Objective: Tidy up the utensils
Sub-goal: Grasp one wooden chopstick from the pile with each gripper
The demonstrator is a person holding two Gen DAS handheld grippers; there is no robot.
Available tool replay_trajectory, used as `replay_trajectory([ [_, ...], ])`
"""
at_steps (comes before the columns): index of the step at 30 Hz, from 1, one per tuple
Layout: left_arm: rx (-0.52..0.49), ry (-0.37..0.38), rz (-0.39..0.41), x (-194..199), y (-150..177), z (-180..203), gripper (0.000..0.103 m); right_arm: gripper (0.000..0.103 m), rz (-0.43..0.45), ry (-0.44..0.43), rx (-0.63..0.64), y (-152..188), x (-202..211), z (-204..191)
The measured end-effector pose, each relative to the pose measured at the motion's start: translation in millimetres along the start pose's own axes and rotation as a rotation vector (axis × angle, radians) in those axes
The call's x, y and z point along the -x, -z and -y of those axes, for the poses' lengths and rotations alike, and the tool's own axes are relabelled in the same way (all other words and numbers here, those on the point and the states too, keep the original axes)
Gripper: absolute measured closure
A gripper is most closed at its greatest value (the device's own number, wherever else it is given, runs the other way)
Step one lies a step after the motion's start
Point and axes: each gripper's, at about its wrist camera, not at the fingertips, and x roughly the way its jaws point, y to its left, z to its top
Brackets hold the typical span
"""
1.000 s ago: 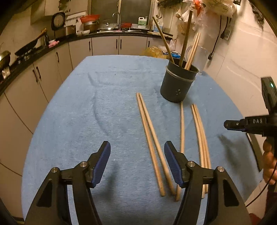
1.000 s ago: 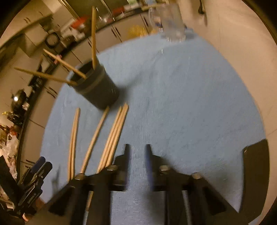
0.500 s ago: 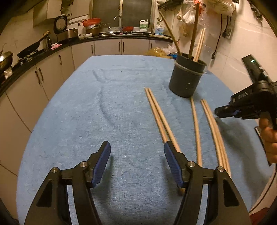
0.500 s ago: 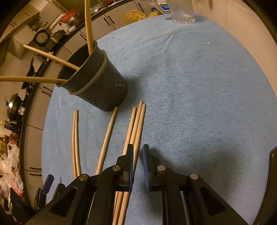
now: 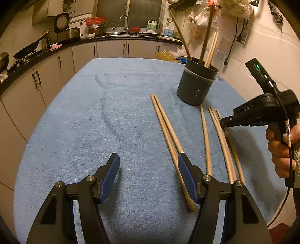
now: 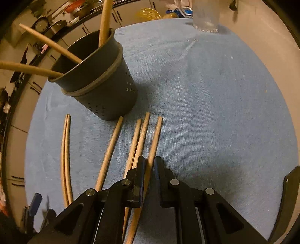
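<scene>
a blue towelling cloth (image 6: pixel 215 116) covers the table, kitchen cabinets (image 5: pixel 112 49) behind. my right gripper (image 6: pixel 149 165), earlier empty, now pinches the rightmost pale wooden chopstick (image 6: pixel 156 135) at lower centre, below the dark grey perforated holder (image 6: pixel 105 90). my left gripper (image 5: pixel 148 178) stays wide, empty.

1. A blue cloth (image 5: pixel 116 116) covers the table.
2. A black counter (image 5: pixel 112 38) runs along the far wall above white cabinets (image 5: pixel 110 49).
3. A wok (image 5: pixel 28 49) sits at the counter's left end.
4. A rice cooker (image 5: pixel 65 28) stands on the counter, near a lidded pot (image 5: pixel 95 28).
5. A tap (image 5: pixel 124 18) stands behind the pot.
6. A clear glass (image 6: pixel 205 14) stands at the cloth's far edge.
7. Plastic bags (image 5: pixel 225 9) hang on the right wall.
</scene>
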Motion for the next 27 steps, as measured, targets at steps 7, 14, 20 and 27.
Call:
replay_trajectory([
  [7, -0.015, 0.16, -0.076, 0, -30, 21, 0.04, 0.096, 0.03, -0.048, -0.055, 16, 20, 47],
  [14, -0.116, 0.169, -0.178, -40, -65, 73, 0.049, 0.096, 0.106, -0.157, -0.102, 29, 50, 83],
  [20, -0.165, 0.122, -0.279, -83, -81, 98, 0.066, 0.096, 0.137, -0.211, -0.102, 32, 56, 91],
  [27, -0.223, 0.039, -0.325, -115, -87, 117, 0.079, 0.096, 0.144, -0.248, -0.119, 32, 57, 96],
])
